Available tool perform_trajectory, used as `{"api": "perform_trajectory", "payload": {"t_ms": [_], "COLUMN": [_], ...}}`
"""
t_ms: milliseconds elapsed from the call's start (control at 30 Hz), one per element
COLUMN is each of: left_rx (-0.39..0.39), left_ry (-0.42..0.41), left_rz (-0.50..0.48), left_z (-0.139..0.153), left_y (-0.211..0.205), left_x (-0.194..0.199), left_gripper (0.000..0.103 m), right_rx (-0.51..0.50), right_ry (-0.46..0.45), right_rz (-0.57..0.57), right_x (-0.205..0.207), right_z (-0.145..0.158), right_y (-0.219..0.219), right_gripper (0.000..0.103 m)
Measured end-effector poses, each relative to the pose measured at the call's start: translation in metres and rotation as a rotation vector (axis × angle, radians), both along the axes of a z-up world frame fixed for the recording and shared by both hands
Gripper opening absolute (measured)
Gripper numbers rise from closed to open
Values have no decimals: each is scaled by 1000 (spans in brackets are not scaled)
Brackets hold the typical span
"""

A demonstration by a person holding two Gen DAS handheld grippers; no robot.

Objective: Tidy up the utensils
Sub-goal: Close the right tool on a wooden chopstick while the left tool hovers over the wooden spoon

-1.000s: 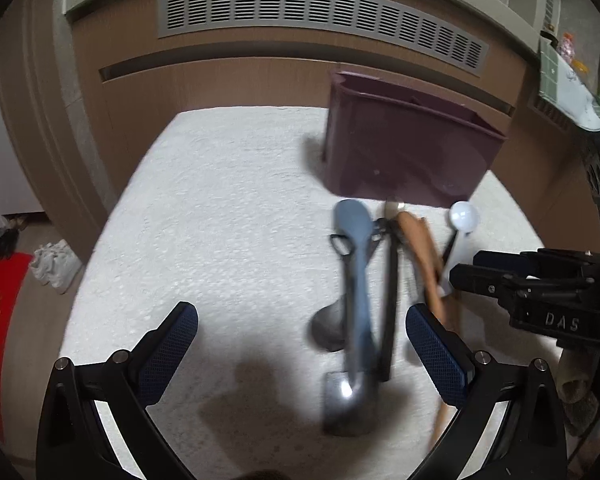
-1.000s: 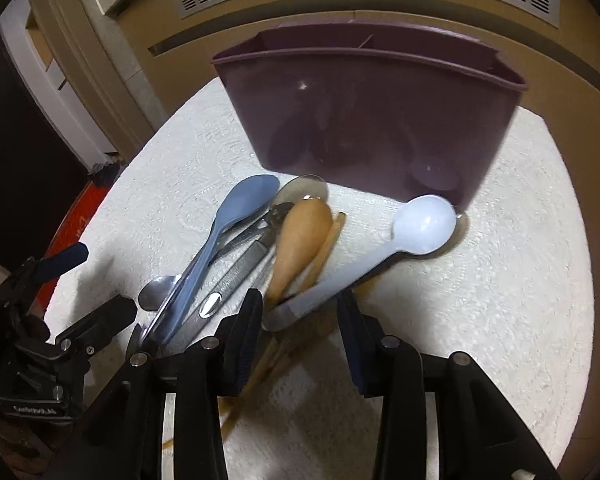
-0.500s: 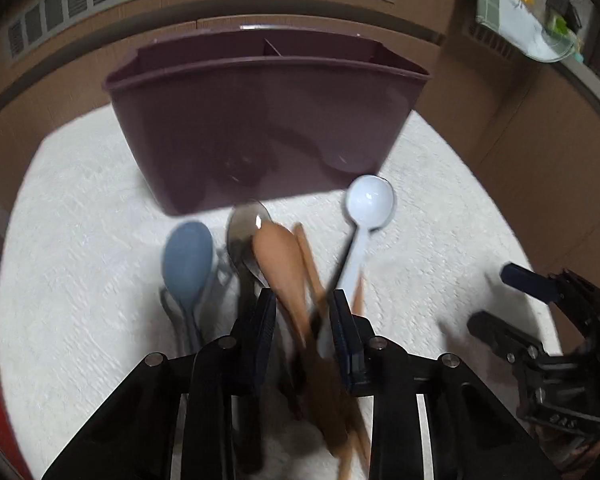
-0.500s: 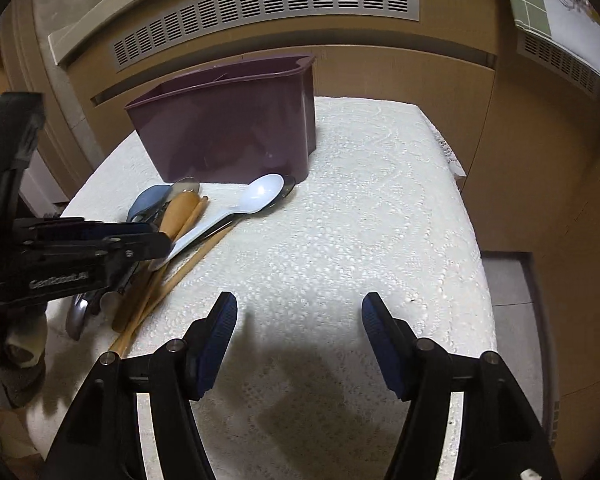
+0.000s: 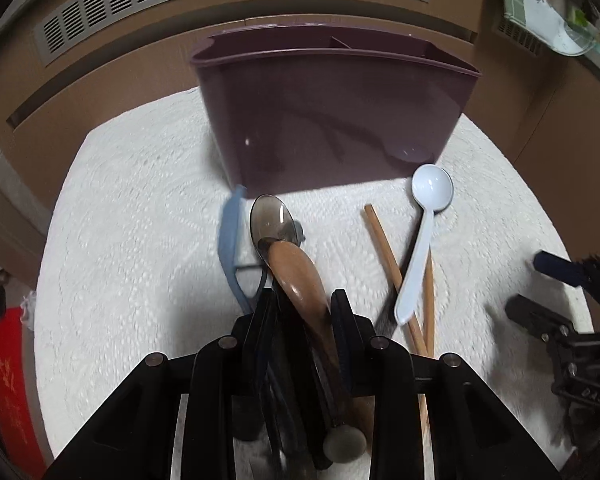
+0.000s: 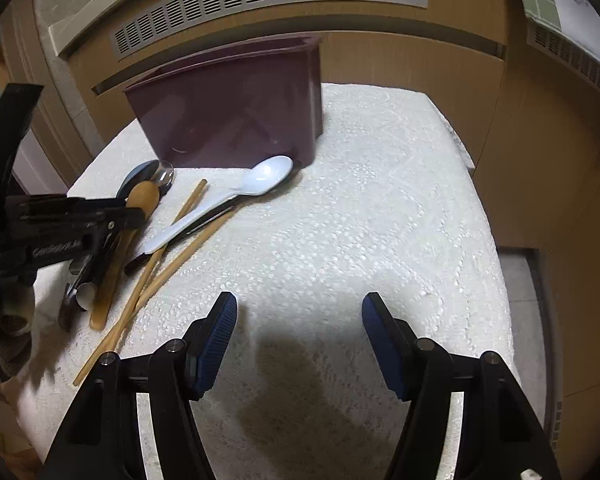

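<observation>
In front of the purple caddy, a wooden spoon is clamped by the left gripper, while the right gripper is held wide open and empty.

Wooden spoon sits pinched between the left gripper's fingers, bowl pointing toward the purple caddy, overlapping the metal spoon just ahead of it, with the blue spoon tipped on edge at their left. The white plastic spoon lies flat, bowl up near the caddy's right corner, its handle crossing two wooden chopsticks. The caddy stands upright on the white cloth, a divider visible inside.
</observation>
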State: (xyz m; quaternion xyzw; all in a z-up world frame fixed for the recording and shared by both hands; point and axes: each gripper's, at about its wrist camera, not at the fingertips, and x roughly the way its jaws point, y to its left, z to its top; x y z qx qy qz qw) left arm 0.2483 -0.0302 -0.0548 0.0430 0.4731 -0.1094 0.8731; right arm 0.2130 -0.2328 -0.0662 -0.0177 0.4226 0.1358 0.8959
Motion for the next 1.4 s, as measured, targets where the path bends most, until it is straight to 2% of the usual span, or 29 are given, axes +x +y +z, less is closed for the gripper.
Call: {"api": "perform_trajectory", "payload": {"t_ms": [100, 167, 233, 400, 533, 767, 867, 967, 1033, 1100, 1167, 1300, 1400], "left_rx": [-55, -91, -111, -167, -198, -218, -169, -122, -131, -114, -129, -87, -83], "left_ry": [4, -11, -29, -22, -19, 36, 55, 52, 73, 63, 59, 24, 54], "left_rz": [30, 59, 89, 133, 140, 68, 55, 27, -24, -50, -68, -44, -24], "left_z": [1, 5, 8, 9, 10, 10, 7, 6, 3, 3, 8, 14, 10], "left_y": [13, 26, 41, 64, 75, 45, 24, 2, -13, -24, -25, -15, -2], "left_x": [-12, -25, -29, -39, -45, -31, -17, -1, 9, 12, 12, 2, -5], "left_gripper": [30, 30, 30, 30, 30, 35, 35, 40, 41, 44, 44, 44, 44], "right_rx": [46, 111, 136, 80, -3, -9, 16, 71, 101, 105, 94, 45, 4], "right_ry": [43, 102, 143, 171, 172, 172, 168, 172, 174, 158, 132, 113, 145], "right_rz": [50, 114, 162, 156, 138, 62, 23, 22, 46, 60, 69, 101, 108], "right_x": [8, 13, 16, 29, 30, 11, 4, -2, -4, -4, -1, 17, 30], "right_z": [9, 13, 12, 0, -6, -6, -6, -8, -9, -8, -2, 6, 1], "right_y": [19, 36, 54, 87, 92, 36, 14, 0, -2, 0, -1, 11, 22], "right_gripper": [56, 40, 23, 16, 4, 4, 4, 4, 7, 7, 8, 19, 19]}}
